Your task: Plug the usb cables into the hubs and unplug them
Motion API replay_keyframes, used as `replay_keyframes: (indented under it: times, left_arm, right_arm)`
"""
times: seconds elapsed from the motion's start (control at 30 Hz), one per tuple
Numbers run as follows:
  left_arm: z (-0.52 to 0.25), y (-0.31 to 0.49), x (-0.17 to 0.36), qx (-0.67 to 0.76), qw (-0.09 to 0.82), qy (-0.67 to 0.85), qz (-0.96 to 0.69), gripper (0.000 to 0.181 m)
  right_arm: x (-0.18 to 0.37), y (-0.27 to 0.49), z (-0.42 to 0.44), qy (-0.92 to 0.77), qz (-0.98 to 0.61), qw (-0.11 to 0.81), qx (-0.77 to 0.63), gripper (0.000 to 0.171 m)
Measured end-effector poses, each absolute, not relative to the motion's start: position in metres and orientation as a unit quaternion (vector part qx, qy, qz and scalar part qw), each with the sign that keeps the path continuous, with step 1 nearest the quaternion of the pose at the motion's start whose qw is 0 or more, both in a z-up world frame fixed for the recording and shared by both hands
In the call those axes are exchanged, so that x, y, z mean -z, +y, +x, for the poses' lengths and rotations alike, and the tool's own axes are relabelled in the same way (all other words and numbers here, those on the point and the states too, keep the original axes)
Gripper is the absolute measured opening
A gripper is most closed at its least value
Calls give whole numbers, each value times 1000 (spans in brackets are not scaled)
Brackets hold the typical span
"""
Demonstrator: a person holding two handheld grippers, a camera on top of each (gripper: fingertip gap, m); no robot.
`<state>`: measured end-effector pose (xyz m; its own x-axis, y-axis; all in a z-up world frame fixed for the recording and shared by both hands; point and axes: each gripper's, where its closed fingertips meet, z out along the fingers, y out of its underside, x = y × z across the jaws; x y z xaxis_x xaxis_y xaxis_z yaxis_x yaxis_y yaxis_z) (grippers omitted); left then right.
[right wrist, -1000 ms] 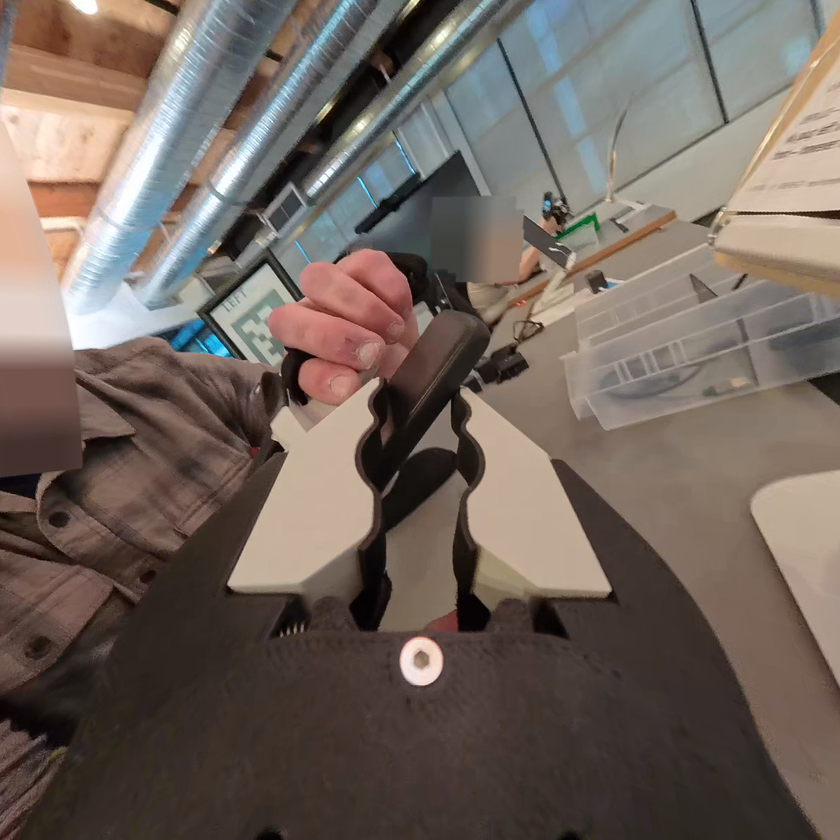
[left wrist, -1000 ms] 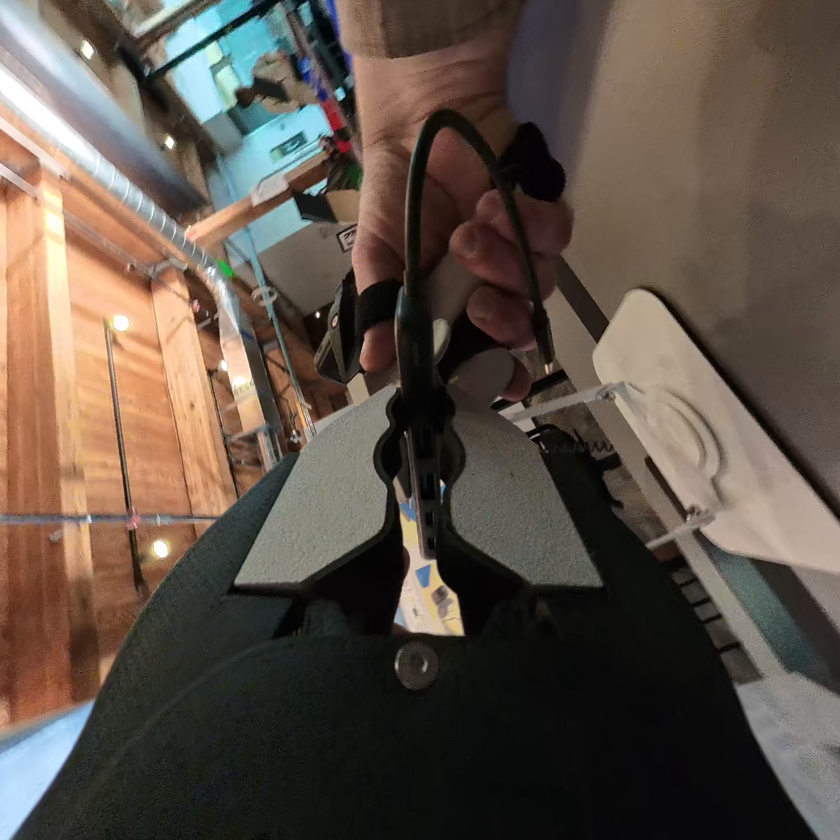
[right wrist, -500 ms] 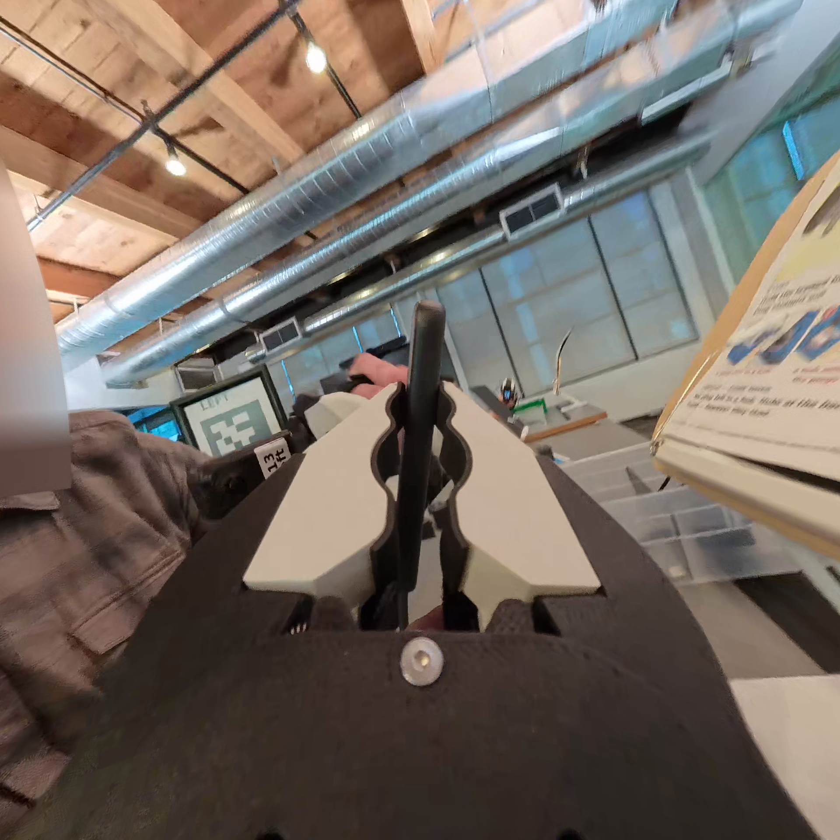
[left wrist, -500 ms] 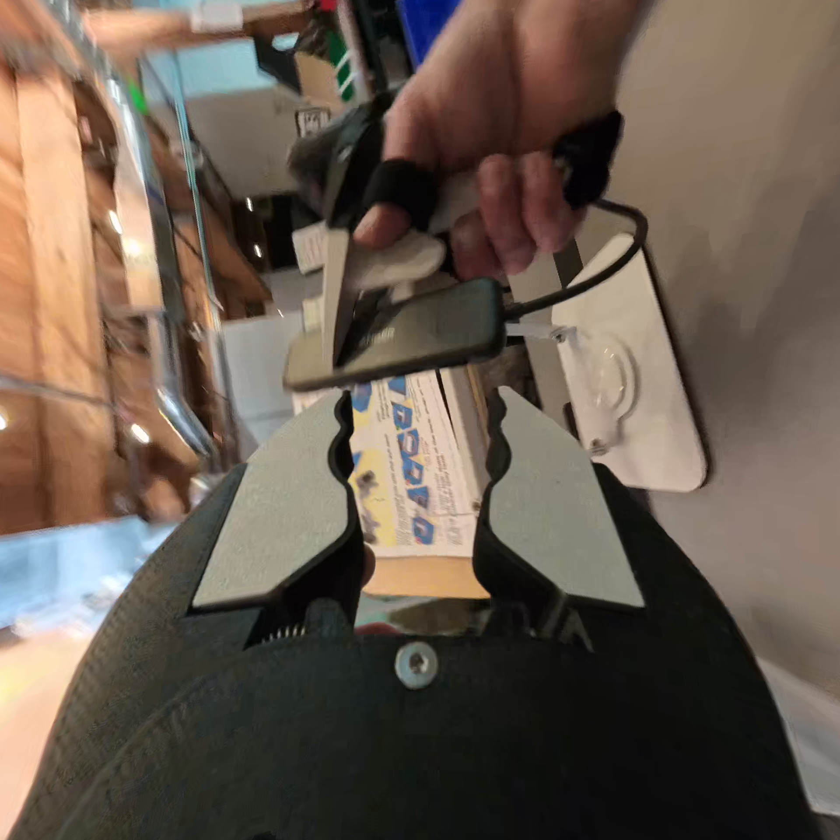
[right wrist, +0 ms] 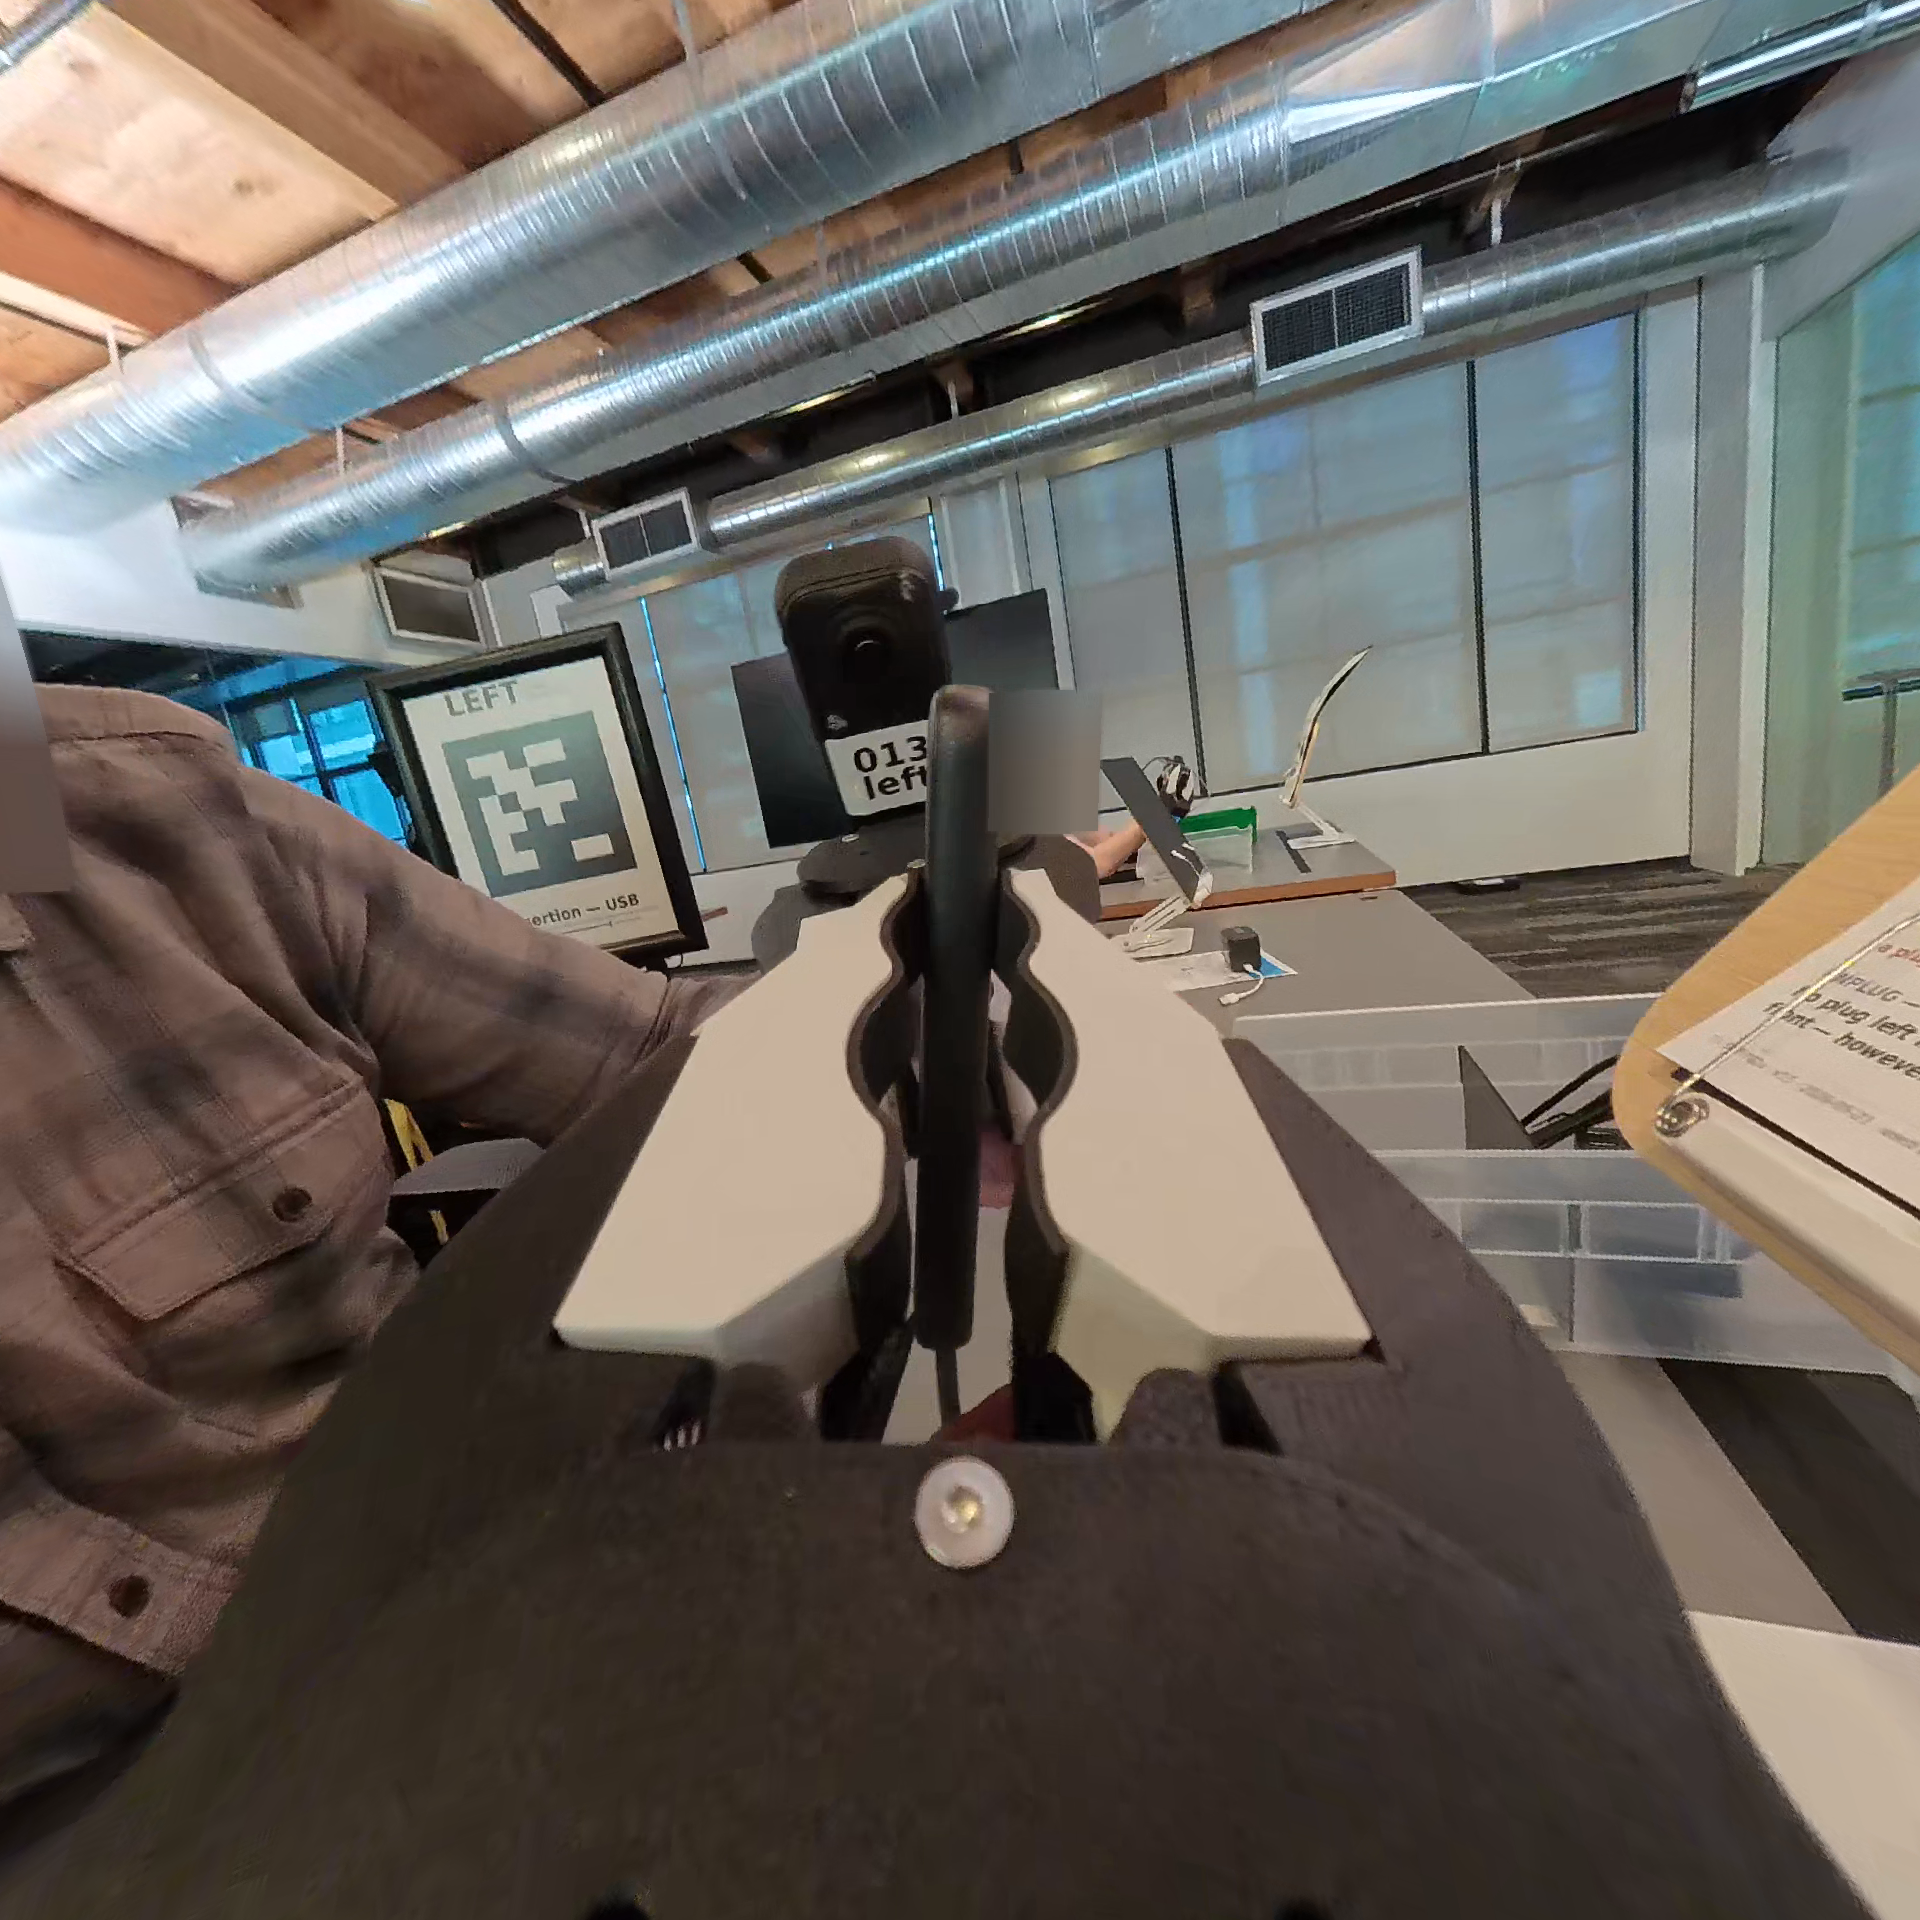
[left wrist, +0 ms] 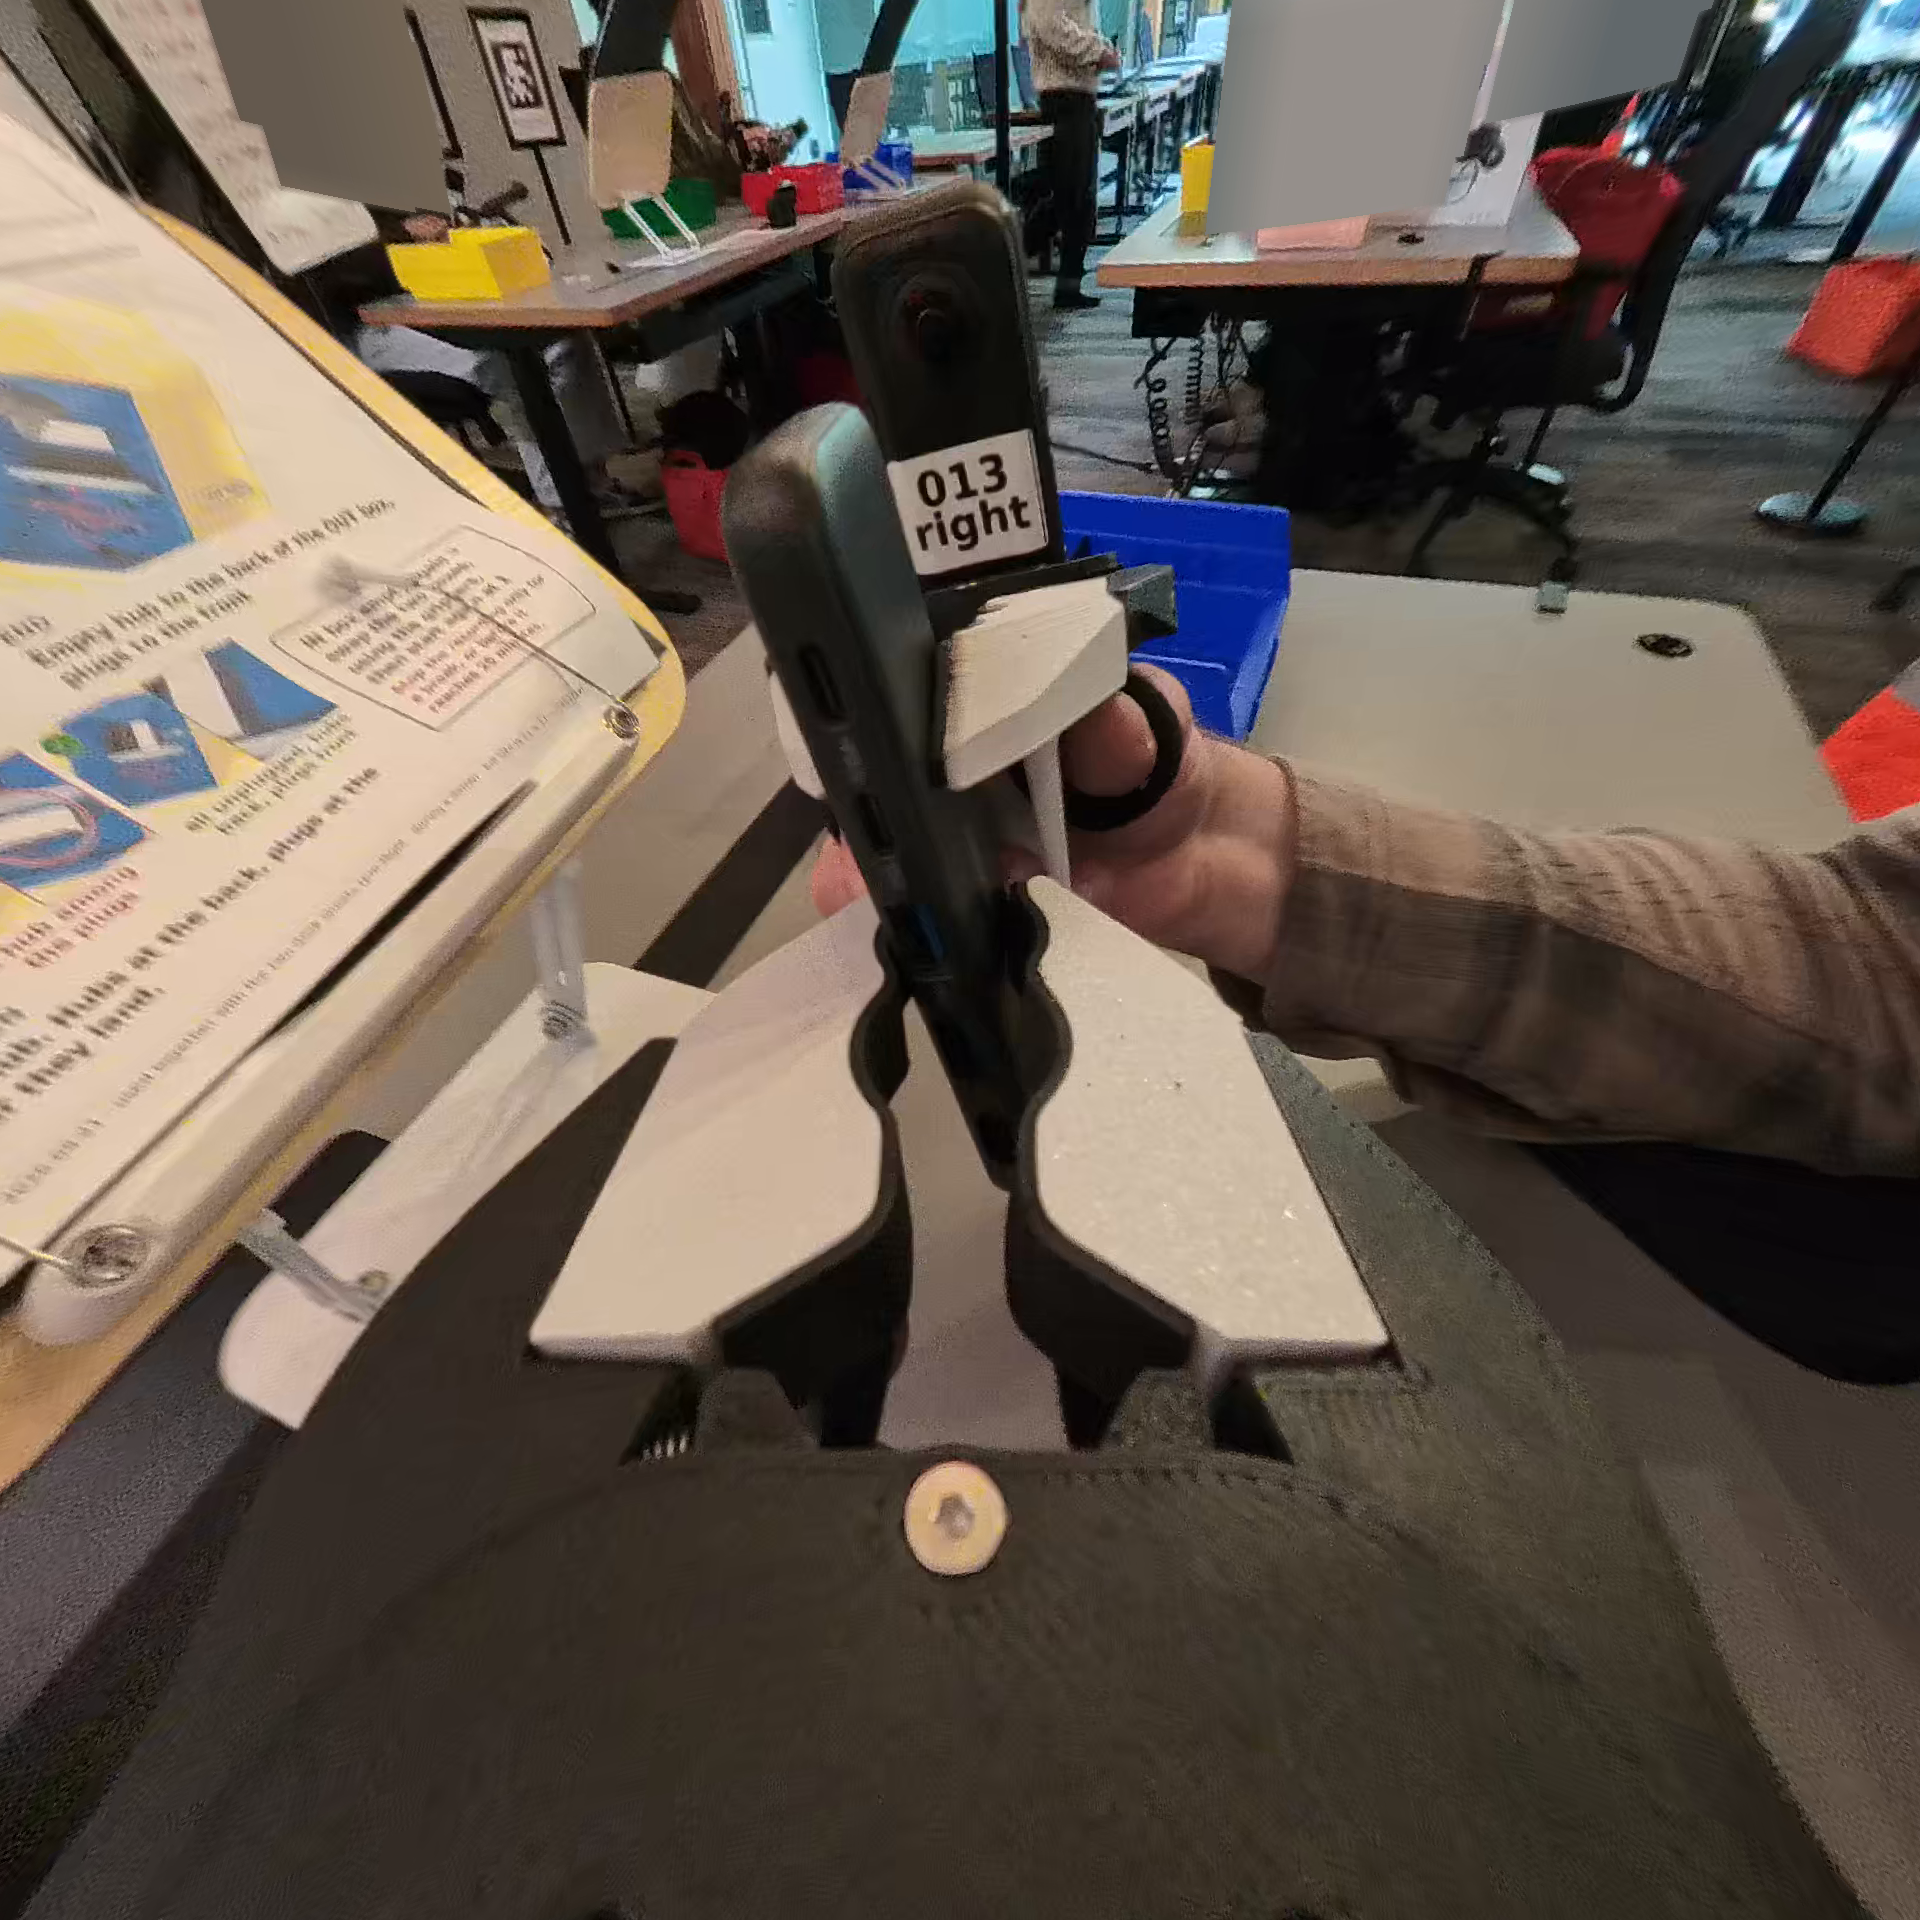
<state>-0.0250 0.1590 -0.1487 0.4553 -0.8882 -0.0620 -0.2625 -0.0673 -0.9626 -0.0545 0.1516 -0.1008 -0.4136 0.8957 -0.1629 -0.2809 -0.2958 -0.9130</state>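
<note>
The right hand-held gripper (right wrist: 961, 1101) is clamping the hub (right wrist: 954, 997) edge-on and upright above the tabletop (left wrist: 1507, 675), probably to present its side ports. The left hand-held gripper (left wrist: 961, 1049), half open, is flanking the hub's lower end, apparently for a handover.

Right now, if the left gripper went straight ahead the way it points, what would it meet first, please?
The left gripper already has the dark usb hub between its fingers. Just beyond is the right gripper, shut on that same hub, so it would probably bump into that, though depth is hard to judge.
</note>
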Motion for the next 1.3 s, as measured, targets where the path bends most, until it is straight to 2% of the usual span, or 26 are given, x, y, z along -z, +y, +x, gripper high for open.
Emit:
replay_keyframes:
  times: [0.03, 0.1, 0.13, 0.2, 0.23, 0.33, 0.47, 0.6, 0.7, 0.73, 0.8, 0.87, 0.9, 0.97, 1.0, 1.1, 1.17, 1.3]
  left_arm:
    - [-26, 158, 149, 307, 525, 423, -672, 15]
    - [-29, 158, 149, 332, 515, 404, -679, 13]
    - [-33, 159, 147, 341, 515, 389, -683, 13]
    - [-42, 161, 149, 355, 502, 371, -696, 13]
    - [-49, 164, 148, 363, 500, 348, -705, 13]
    - [-73, 170, 144, 405, 501, 271, -715, 12]
    - [-114, 180, 142, 431, 523, 158, -718, 12]
    - [-146, 183, 142, 461, 535, 54, -706, 12]
    - [-167, 181, 140, 496, 533, -8, -686, 12]
    - [-173, 181, 141, 502, 532, -24, -681, 12]
    - [-180, 178, 144, 515, 522, -47, -679, 12]
    - [-180, 174, 147, 519, 517, -55, -679, 12]
    - [-178, 171, 148, 526, 511, -53, -678, 12]
    - [-176, 169, 149, 527, 505, -58, -681, 12]
    - [-176, 169, 149, 534, 503, -65, -677, 12]
    - [-174, 169, 152, 539, 490, -70, -682, 13]
    - [-171, 169, 151, 539, 488, -64, -684, 19]
    - [-184, 167, 141, 479, 555, -39, -679, 46]
  right_arm:
    - [101, 150, -55, -436, -356, 408, -719, 9]
    - [100, 152, -59, -437, -365, 423, -705, 12]
    - [97, 157, -60, -426, -374, 442, -695, 20]
    - [89, 164, -58, -419, -384, 479, -669, 56]
    - [93, 166, -61, -443, -403, 501, -624, 68]
    - [122, 170, -70, -552, -451, 558, -425, 89]
    - [156, 163, -87, -668, -451, 551, -216, 88]
    - [157, 162, -124, -684, -369, 627, -59, 90]
    - [172, 149, -156, -698, -309, 646, 20, 87]
    - [171, 147, -164, -684, -298, 665, 38, 81]
    - [173, 151, -176, -661, -293, 686, 82, 82]
    - [172, 157, -181, -630, -295, 709, 120, 74]
    - [174, 157, -183, -622, -290, 716, 125, 69]
    - [164, 156, -181, -576, -272, 754, 157, 37]
    - [162, 154, -181, -563, -268, 765, 163, 28]
    - [159, 152, -177, -550, -267, 775, 161, 19]
    - [155, 152, -173, -550, -275, 777, 139, 10]
    - [157, 168, -163, -569, -351, 742, 53, 9]
